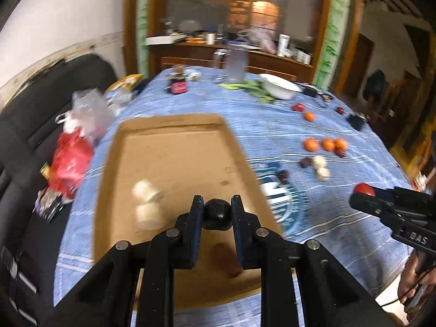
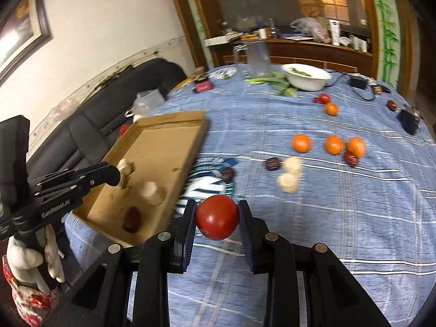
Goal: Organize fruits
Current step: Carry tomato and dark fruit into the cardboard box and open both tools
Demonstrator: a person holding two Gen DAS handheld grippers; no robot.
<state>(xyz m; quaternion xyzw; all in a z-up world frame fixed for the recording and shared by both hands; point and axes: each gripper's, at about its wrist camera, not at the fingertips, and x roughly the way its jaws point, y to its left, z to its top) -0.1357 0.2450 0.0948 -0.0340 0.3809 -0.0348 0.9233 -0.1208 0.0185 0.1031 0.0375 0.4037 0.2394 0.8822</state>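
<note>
My left gripper (image 1: 217,204) is shut on a dark round fruit (image 1: 217,214) and holds it over the near end of a shallow cardboard box (image 1: 174,133). Two pale fruits (image 1: 145,201) and a brown one (image 1: 227,260) lie in the box. My right gripper (image 2: 217,208) is shut on a red tomato (image 2: 217,217) above the blue cloth, just right of the box (image 2: 174,125). It also shows in the left wrist view (image 1: 365,193). Three oranges (image 2: 328,144), two pale fruits (image 2: 290,174) and dark red fruits (image 2: 273,164) lie on the cloth.
A white bowl (image 2: 306,77), green leaves (image 2: 278,83) and a clear jug (image 2: 257,58) stand at the table's far side. Black devices (image 2: 408,121) lie at the right edge. A black sofa (image 1: 41,125) with plastic bags (image 1: 72,160) is on the left.
</note>
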